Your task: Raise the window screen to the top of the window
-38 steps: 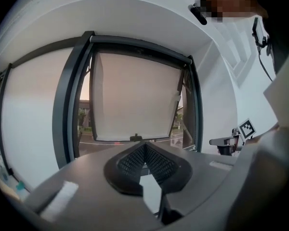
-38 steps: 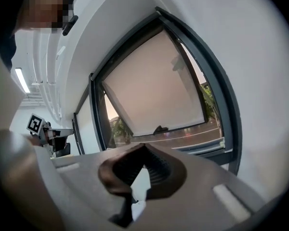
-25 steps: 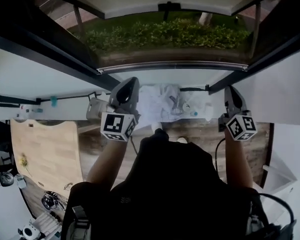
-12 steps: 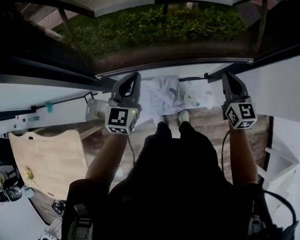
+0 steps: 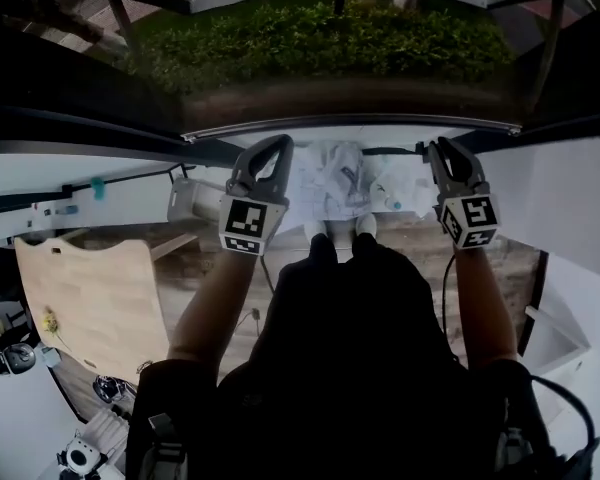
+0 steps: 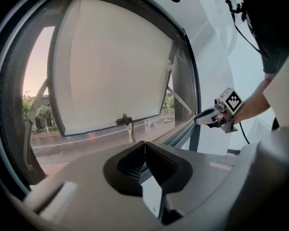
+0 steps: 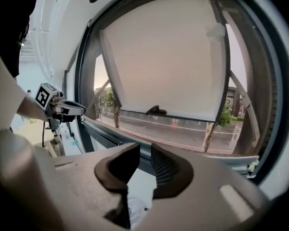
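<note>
- While both hover just short of the sill (image 5: 400,140), the left gripper (image 6: 145,144) has its jaws closed and empty.
- Right gripper (image 7: 145,147): jaws a little apart, just been opening, nothing between them.
- Screen rail (image 5: 350,129) sits low along the sill, ahead of both grippers.
- Sash (image 6: 111,66) is swung outward.

We hold the left arm (image 5: 215,303) and the right arm (image 5: 477,298) stretched out ahead, roughly parallel, grippers pointing forward. The left gripper (image 5: 278,143) has its jaws pressed together with nothing between them. The right gripper (image 5: 438,150) has just been opening its jaws, now a narrow gap apart and empty.
</note>
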### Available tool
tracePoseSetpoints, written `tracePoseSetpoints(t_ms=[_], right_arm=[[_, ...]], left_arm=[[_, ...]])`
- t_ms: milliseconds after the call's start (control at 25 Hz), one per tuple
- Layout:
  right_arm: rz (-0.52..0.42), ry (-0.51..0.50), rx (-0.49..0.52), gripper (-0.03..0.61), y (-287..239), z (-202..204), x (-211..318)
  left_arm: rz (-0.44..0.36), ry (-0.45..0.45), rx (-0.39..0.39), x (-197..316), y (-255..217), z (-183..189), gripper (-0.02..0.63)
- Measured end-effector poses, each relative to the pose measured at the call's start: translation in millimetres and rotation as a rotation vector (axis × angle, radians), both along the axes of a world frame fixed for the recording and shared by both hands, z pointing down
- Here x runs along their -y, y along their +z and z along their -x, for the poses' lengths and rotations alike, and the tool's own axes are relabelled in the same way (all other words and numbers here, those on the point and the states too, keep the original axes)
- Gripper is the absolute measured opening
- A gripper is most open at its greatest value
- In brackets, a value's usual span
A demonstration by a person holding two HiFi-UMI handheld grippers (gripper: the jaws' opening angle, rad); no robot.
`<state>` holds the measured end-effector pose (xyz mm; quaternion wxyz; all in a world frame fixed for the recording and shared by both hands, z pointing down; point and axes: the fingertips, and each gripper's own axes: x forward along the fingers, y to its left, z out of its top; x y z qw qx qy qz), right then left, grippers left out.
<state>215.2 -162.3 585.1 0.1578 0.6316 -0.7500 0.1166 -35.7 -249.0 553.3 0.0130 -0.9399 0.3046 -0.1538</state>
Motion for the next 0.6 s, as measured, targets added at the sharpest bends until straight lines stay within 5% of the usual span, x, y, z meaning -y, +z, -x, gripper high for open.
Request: tracePoseSetpoints(t_ms=[360, 600], right_arm=[[0.149, -0.193, -0.24, 0.213, 46.0, 21.5, 21.7], [0.185, -0.276, -0.432, 0.233, 63.9, 28.0, 35.9]], left_arm=[[0.073, 0.068, 0.084, 6.8, 58.9, -14.5, 0.132], [-0.045, 0.151, 0.267, 11.1, 86.1, -25.0, 0.161]])
